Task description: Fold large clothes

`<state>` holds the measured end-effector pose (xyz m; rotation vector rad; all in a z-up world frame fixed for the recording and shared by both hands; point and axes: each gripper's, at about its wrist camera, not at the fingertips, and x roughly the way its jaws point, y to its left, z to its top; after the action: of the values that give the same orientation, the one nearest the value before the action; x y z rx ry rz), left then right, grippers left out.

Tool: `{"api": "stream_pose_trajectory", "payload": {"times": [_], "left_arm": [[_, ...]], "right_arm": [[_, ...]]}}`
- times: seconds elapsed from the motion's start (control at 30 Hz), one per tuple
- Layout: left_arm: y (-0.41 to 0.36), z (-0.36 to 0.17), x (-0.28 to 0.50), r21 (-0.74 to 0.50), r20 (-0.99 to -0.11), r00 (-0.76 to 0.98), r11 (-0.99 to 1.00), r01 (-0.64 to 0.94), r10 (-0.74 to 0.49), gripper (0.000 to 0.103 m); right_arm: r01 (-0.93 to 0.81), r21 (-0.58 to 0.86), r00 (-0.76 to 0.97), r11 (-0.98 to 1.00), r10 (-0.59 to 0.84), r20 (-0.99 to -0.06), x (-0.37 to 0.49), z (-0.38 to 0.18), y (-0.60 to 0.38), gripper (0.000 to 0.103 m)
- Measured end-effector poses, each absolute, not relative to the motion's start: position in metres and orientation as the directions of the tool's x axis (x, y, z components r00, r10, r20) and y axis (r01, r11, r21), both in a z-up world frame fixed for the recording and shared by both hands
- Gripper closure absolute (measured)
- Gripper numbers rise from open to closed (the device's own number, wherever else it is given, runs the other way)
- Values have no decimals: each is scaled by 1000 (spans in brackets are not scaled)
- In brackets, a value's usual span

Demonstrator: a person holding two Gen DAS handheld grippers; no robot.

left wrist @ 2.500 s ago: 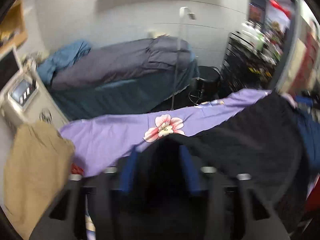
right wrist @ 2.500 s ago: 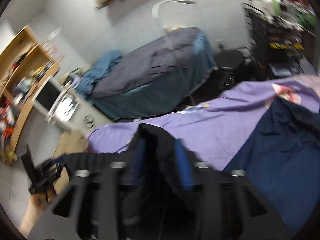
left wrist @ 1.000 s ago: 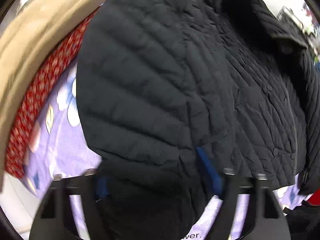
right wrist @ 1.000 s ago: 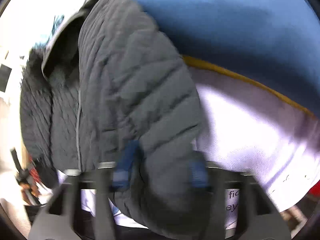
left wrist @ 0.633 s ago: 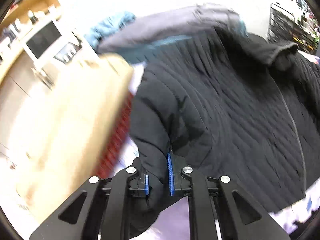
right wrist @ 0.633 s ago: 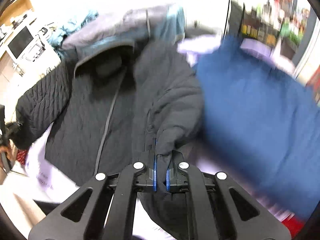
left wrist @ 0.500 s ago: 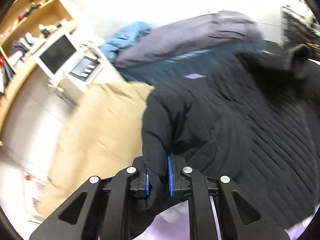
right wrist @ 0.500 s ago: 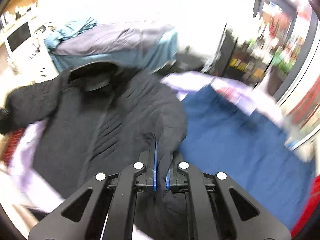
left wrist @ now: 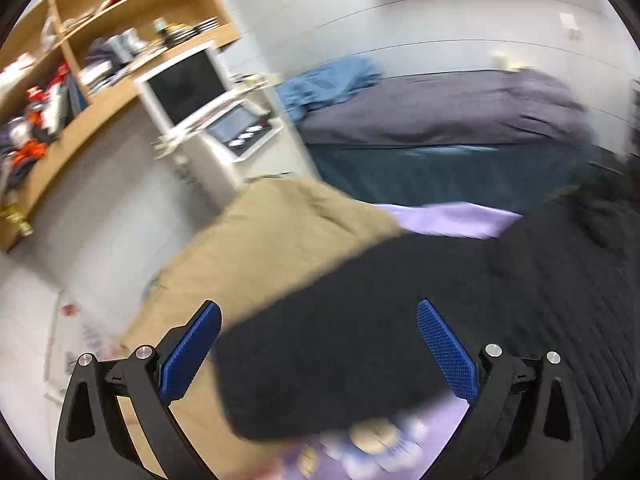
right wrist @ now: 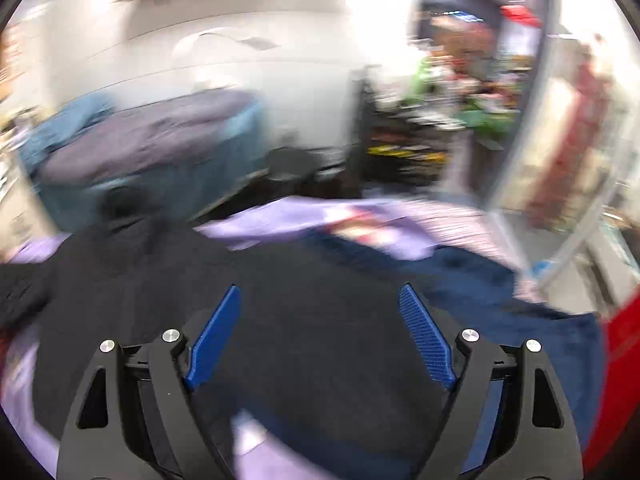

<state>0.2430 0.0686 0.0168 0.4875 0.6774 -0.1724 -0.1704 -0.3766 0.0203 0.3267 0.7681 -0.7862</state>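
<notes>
A black quilted jacket [left wrist: 380,320] lies spread on the purple flowered sheet [left wrist: 448,218]. My left gripper [left wrist: 318,310] hovers over its left sleeve, jaws opening wide, blue pads [left wrist: 444,350] clear of the cloth. In the right wrist view the same black jacket [right wrist: 312,320] fills the middle, its hood toward the far left. My right gripper [right wrist: 320,294] hangs over the jacket's right side, jaws opening, nothing pressed between the blue pads [right wrist: 426,338]. Both views are blurred by motion.
A tan garment [left wrist: 256,248] lies at the jacket's left and a navy garment [right wrist: 500,292] at its right, with something red [right wrist: 620,340] beyond. A grey-covered bed [left wrist: 432,108], a white machine with a screen [left wrist: 192,92] and wooden shelves [left wrist: 80,60] stand behind.
Both grippers, shut on the jacket's sleeves half a second ago, now stand wide apart and the sleeves have dropped onto the sheet. Both cameras have tilted up toward the room.
</notes>
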Motion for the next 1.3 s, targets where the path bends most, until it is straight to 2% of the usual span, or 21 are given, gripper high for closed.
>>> {"api": "stream_pose_trajectory", "payload": {"times": [0.1, 0.17, 0.27, 0.33, 0.4, 0.5, 0.6, 0.67, 0.7, 0.77, 0.8, 0.83, 0.87, 0.9, 0.97, 1.13, 1.3], "left_arm": [[59, -15, 197, 307, -708, 695, 831, 464, -126, 7], [51, -50, 163, 207, -799, 566, 793, 573, -200, 7], [45, -104, 125, 205, -868, 468, 739, 642, -166, 7], [46, -138, 112, 225, -896, 430, 727, 649, -107, 7], [59, -163, 119, 184, -924, 373, 759, 624, -82, 7], [73, -182, 139, 129, -947, 312, 807, 576, -72, 7], [69, -195, 149, 1, -968, 205, 811, 585, -147, 10], [57, -207, 145, -99, -976, 97, 790, 605, -196, 18], [53, -213, 144, -126, -978, 55, 784, 608, -200, 28], [43, -215, 136, -111, -980, 63, 777, 619, -191, 37], [41, -214, 134, -110, -980, 63, 769, 629, -191, 46], [39, -212, 131, -111, -979, 62, 760, 640, -194, 59], [38, -208, 129, -114, -977, 63, 754, 647, -203, 66], [36, -201, 125, -110, -976, 70, 748, 654, -205, 80], [39, -184, 121, -98, -971, 91, 720, 687, -220, 88], [47, -147, 99, -84, -956, 125, 651, 754, -267, 93], [63, -147, 66, -58, -970, 103, 617, 785, -222, 93]], "right_arm": [[601, 89, 529, 794, -312, -789, -145, -21, -327, 21], [563, 163, 503, 810, -180, -845, -129, -57, -301, 21], [567, 178, 424, 804, -100, -900, -124, -108, -279, 21], [586, 129, 331, 800, -91, -939, -128, -141, -273, 21], [630, 125, 286, 767, -80, -955, -141, -163, -276, 21], [686, 216, 287, 695, 14, -958, -161, -191, -285, 21], [710, 301, 314, 637, 96, -944, -171, -213, -286, 21], [721, 355, 331, 595, 154, -931, -171, -223, -284, 28], [741, 335, 323, 582, 128, -938, -172, -225, -281, 33], [730, 380, 360, 568, 153, -920, -168, -227, -275, 58], [728, 417, 389, 544, 172, -905, -171, -225, -274, 74], [727, 425, 402, 539, 167, -900, -173, -224, -273, 81], [717, 434, 412, 546, 171, -895, -173, -221, -271, 84], [708, 432, 414, 559, 167, -895, -173, -216, -268, 86], [683, 429, 420, 591, 162, -893, -172, -205, -262, 89], [600, 415, 414, 684, 177, -893, -177, -167, -240, 92], [578, 378, 337, 723, 210, -918, -202, -165, -220, 92]]}}
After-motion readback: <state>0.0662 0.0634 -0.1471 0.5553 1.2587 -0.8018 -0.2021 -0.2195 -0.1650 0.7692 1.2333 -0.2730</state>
